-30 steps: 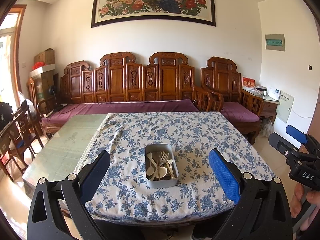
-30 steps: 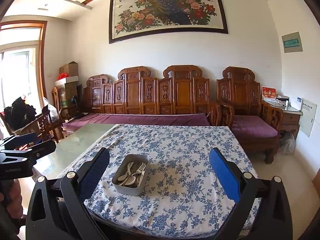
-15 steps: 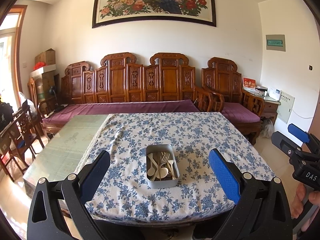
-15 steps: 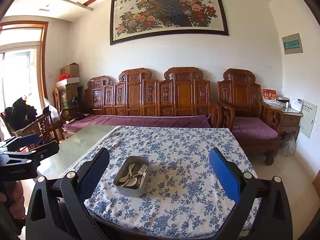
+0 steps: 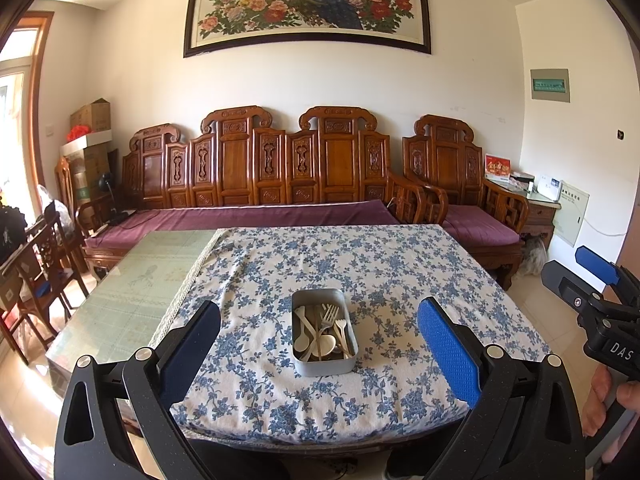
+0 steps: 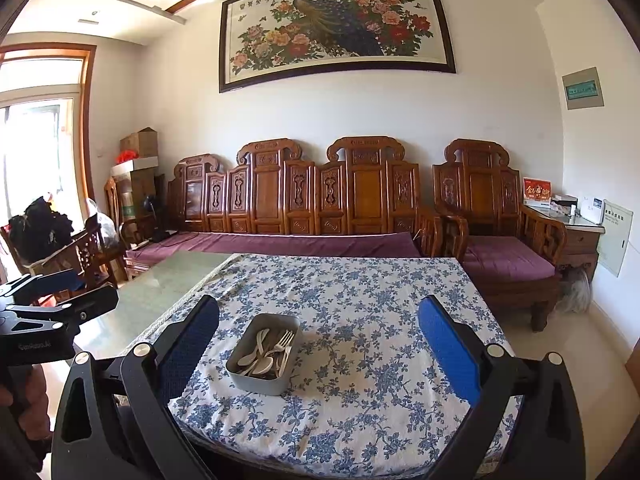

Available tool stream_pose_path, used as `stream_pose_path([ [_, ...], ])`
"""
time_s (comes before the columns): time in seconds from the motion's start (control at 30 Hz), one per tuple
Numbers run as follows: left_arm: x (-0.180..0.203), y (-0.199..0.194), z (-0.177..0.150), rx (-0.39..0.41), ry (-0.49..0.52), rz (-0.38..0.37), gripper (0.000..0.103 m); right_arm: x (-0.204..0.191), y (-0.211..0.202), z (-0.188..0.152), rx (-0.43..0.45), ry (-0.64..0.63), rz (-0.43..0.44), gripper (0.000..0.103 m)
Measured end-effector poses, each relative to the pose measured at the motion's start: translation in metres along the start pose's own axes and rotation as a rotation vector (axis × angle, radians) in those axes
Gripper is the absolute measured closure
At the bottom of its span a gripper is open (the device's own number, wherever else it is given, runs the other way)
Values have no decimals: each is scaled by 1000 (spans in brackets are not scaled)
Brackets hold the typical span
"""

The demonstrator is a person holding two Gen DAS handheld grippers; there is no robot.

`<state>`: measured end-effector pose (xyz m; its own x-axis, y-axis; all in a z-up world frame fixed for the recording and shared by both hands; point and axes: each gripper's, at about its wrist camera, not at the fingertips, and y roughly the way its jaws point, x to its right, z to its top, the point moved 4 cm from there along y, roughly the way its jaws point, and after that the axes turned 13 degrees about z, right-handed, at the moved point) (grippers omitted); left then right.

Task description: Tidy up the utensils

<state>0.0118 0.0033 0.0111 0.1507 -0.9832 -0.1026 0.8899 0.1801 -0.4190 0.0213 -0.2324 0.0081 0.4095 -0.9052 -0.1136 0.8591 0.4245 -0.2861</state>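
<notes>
- Your left gripper [image 5: 318,344] is spread wide with nothing between its blue pads; it hangs short of the table's near edge, pointed at the tin.
- Your right gripper [image 6: 318,346] is just as wide apart and holds nothing; it sits near the same edge, a little to the tin's right.
- The utensils [image 5: 322,330] all lie in a loose heap inside the grey metal tin [image 5: 323,366], which stands on the flowered tablecloth [image 5: 360,264] near the front of the table. You can make out a fork and pale spoons crossing one another.
- This fits either a heap waiting to be sorted out or a set already gathered in, so I won't tell you which way to go.
- If you reach in, the crossed handles could snag and drag a neighbour out with the piece you want.
- The tin looks light; a nudge on its rim could slide it on the cloth or tip it.
- The cloth is soft and may bunch under a low pad.
</notes>
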Motion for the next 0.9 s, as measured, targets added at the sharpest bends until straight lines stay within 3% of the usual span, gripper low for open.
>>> stream_pose_path([
  [0.9,3,-6,2,5,-1,-12,8,0,-1,-2,-1,2,1,3],
])
